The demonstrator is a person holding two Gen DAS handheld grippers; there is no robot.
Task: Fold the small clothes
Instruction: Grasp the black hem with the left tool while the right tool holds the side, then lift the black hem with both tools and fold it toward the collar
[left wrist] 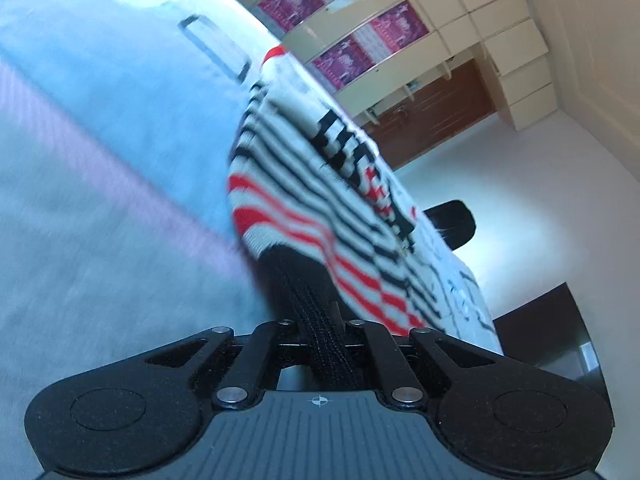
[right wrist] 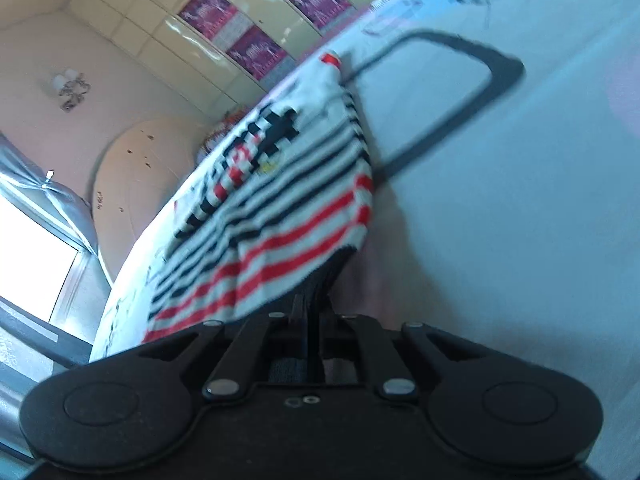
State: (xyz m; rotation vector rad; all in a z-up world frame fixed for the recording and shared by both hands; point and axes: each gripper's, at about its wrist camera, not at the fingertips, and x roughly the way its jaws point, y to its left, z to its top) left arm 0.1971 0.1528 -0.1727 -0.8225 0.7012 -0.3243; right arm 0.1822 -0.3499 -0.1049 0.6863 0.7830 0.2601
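Observation:
A small white knit garment point(left wrist: 320, 184) with black and red stripes and a black pixel pattern lies on a pale bedsheet point(left wrist: 100, 160). My left gripper point(left wrist: 308, 264) is shut on its red-striped hem, the fingers pressed together under the cloth. In the right wrist view the same garment point(right wrist: 272, 200) spreads away to the left. My right gripper point(right wrist: 328, 272) is shut on the other corner of the hem. Both sets of fingertips are hidden by the fabric.
The sheet point(right wrist: 520, 220) carries dark printed rectangle outlines point(right wrist: 460, 92). Cream wall cabinets with purple posters point(left wrist: 360, 20) stand behind. A black chair back point(left wrist: 452, 220) and dark furniture point(left wrist: 552, 320) are beyond the bed edge. A window point(right wrist: 32, 252) is at the left.

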